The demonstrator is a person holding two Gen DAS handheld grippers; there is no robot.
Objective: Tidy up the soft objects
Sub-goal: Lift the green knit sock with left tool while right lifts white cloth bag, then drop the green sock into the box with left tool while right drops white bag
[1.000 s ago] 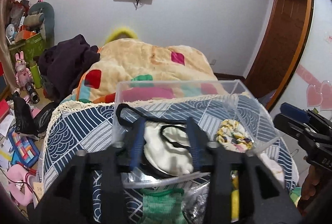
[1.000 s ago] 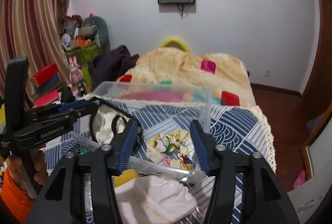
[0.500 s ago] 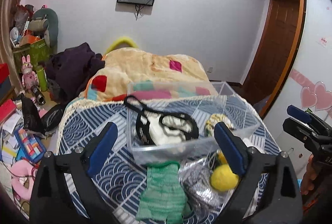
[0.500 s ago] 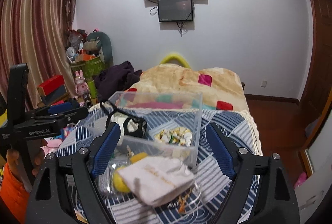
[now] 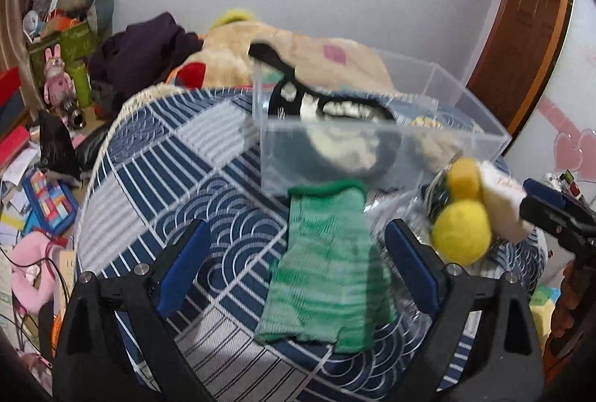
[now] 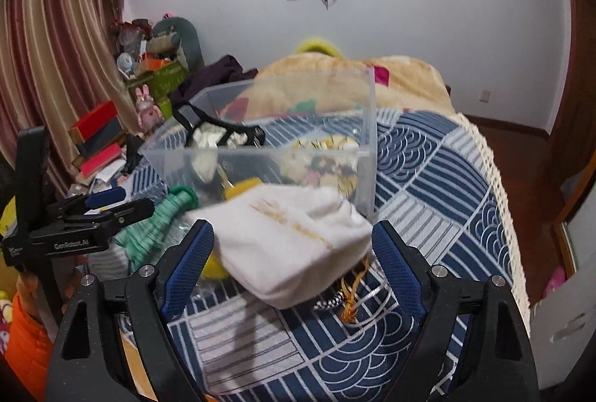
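Sock (image 5: 327, 264), green, lies straight ahead between my left gripper's (image 5: 294, 264) spread, empty fingers, its long axis running away from me toward the bin (image 5: 376, 137), cuff nearest the bin wall. My right gripper (image 6: 292, 264) is spread too, empty, with the white pouch (image 6: 294, 242) lying between its fingers, just before the bin.

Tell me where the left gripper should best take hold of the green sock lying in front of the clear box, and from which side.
Probably its middle, from above. The green sock lies flat and lengthwise on the patterned cover, dark cuff toward the clear box. The open left gripper already straddles it, so a pinch across the narrow width should gather the fabric, away from the yellow ball.
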